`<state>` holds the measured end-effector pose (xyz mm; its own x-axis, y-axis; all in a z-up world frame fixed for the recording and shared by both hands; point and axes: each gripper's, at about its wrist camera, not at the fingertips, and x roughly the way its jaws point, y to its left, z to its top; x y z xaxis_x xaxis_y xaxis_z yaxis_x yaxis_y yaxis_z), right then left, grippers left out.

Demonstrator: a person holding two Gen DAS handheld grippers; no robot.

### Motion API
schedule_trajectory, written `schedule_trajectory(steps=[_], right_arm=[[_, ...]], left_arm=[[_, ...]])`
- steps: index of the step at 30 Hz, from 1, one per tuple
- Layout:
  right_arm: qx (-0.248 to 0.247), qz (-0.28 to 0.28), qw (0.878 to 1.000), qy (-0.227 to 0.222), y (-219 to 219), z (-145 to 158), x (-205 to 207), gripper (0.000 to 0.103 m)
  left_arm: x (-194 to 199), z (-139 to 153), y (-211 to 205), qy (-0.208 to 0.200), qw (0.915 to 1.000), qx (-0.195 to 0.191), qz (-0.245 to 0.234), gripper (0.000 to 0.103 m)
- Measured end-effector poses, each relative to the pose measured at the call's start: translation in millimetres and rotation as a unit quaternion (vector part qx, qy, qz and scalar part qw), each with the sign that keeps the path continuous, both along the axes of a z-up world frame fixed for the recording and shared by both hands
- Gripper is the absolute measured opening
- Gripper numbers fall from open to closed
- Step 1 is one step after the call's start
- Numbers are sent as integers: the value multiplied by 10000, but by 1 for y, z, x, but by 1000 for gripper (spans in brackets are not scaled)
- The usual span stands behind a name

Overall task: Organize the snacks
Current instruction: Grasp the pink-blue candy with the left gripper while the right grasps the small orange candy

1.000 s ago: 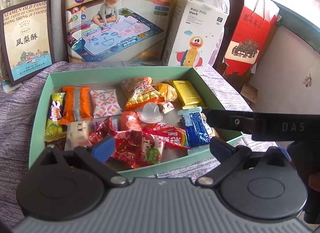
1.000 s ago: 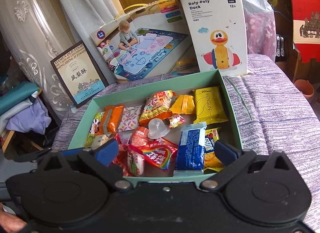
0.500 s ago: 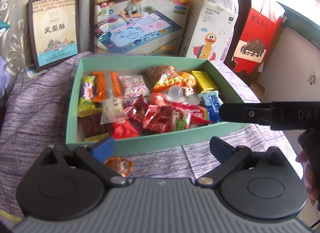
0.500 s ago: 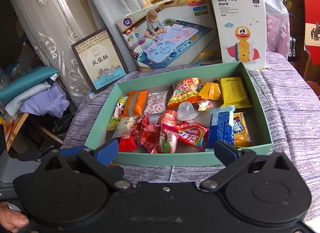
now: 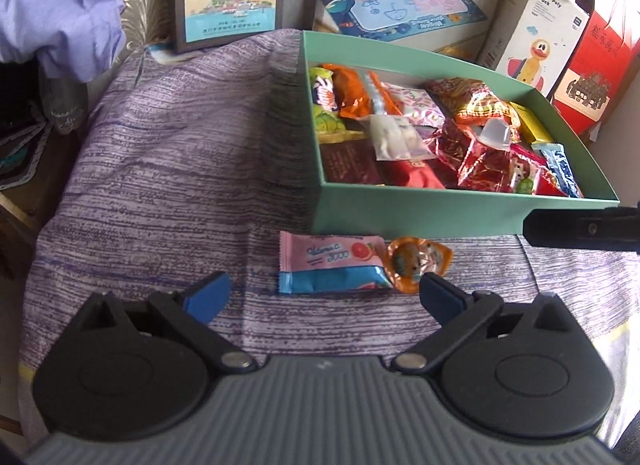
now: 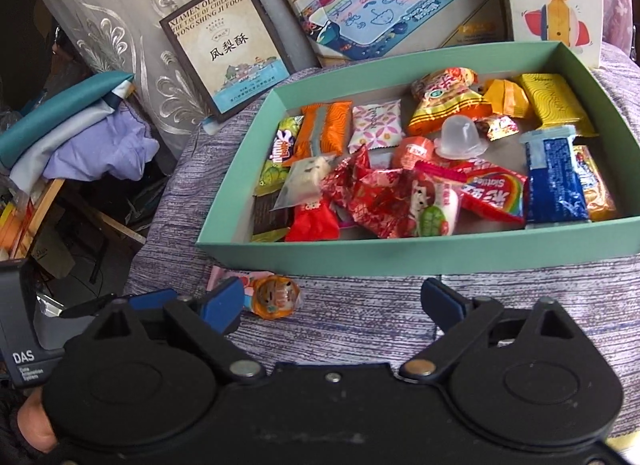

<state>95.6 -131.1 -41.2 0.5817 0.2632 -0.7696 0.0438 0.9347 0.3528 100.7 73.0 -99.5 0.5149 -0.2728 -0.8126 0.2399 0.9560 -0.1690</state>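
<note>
Green card forms the shallow box (image 5: 420, 213) of snacks, which lies ahead of both claws on a purple woven cloth (image 5: 172, 169). The left gripper (image 5: 322, 291) has its jaws spread wide with nothing between the blue pads; just ahead of them, on the cloth and outside the box's near wall, lie a pink and blue packet (image 5: 330, 263) and, touching its right end, an orange-wrapped sweet (image 5: 416, 263). The left wrist view alone shows the whole of that packet. In the right wrist view only a pink corner of it (image 6: 224, 275) shows behind the left finger of the right gripper (image 6: 332, 299), while the sweet (image 6: 276, 297) sits just beside that finger, to its right. The right gripper's jaws are closing, yet nothing lies between them but bare cloth.

The right wrist view looks down into the box and gives the contents plainly: a clear jelly cup (image 6: 460, 139), a blue packet (image 6: 554, 181), a yellow packet (image 6: 556, 103), an orange packet (image 6: 324, 127) and a heap of red foil wrappers (image 6: 376, 193). The left wrist view sees the box from its left corner, with the far side crowded and blurred. That view also catches a black bar (image 5: 584, 229) of the other tool at its right edge. The right view shows a fingertip (image 6: 34, 423) at its lower left corner.
</note>
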Motion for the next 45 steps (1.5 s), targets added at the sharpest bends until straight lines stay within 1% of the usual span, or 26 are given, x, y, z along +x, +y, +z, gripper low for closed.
schedule_trajectory(steps=[1,4,6,7,8,9,10,12,14,17,19,21,23,25,26,27,29,31,32,34,35,36,38,41,43,45], right_arm=[[23,35,10000,47,3,-3,3,84],[47,174,9997,159,11,-9,12,73],[91,221,9994,247,17,-14,17,68],[129,225,9992,288,19,-17,19,66],[175,232,9990,327,21,-19,22,64],[202,253,9988,365,23,-22,24,56],[212,295,9985,408,28,-24,28,52],[175,353,9982,453,33,-28,31,49],[154,381,9979,497,39,-33,37,47],[126,438,9971,602,44,-40,42,43],[-66,481,9973,558,47,-41,39,30],[-125,452,9974,547,43,-41,36,19],[-150,306,9979,547,32,-40,31,19],[-140,197,9982,542,21,-41,25,19],[-140,141,9983,542,16,-41,22,19],[-131,105,9983,549,11,-41,20,19],[-96,34,9983,571,2,-40,15,19],[-65,-45,9982,602,-10,-41,8,19],[-49,-76,9981,605,-14,-41,7,19],[-30,-156,9981,599,-22,-41,3,19],[-31,-177,9981,592,-24,-41,1,19],[-27,-200,9981,586,-26,-42,-1,19],[42,-230,9981,564,-31,-43,-4,19],[131,-269,9982,511,-32,-45,-5,19],[193,-291,9982,484,-32,-45,-6,19],[233,-295,9982,463,-34,-46,-7,19]], left_arm=[[2,-3,1,16,10000,-24,-37,103],[9,-9,-2,6,9995,-11,-323,103],[13,-13,-7,-23,9986,69,-523,103],[14,-14,-10,-27,9980,39,-633,102],[14,-15,-13,-26,9971,-7,-756,91],[12,-14,-16,-96,9961,20,-881,77],[8,-12,-19,-160,9946,57,-1019,69],[2,-10,-20,-176,9929,-20,-1172,50],[-2,-9,-20,-43,9914,-143,-1303,37],[-10,-8,-19,-8,9897,-180,-1423,37],[-13,-8,-19,79,9889,-272,-1457,37],[-17,-7,-19,120,9875,-315,-1537,40],[-18,-6,-18,50,9878,-260,-1533,43],[-17,-5,-18,-75,9893,-162,-1451,54],[-15,-4,-19,-145,9894,-122,-1439,63],[-13,-3,-21,-181,9892,-103,-1448,68],[-9,-1,-27,-173,9875,-114,-1561,72],[-5,-2,-39,-192,9845,-30,-1745,74],[-4,-4,-45,-166,9831,32,-1825,74],[-3,-10,-57,-44,9788,106,-2044,68],[-4,-11,-61,-63,9768,156,-2133,55],[-8,-11,-67,-135,9742,236,-2242,32],[-12,-11,-70,-29,9741,117,-2258,33],[-17,-10,-75,-5,9754,123,-2200,33],[-17,-9,-76,85,9768,63,-2137,36],[-15,-8,-78,151,9786,-2,-2052,43]])
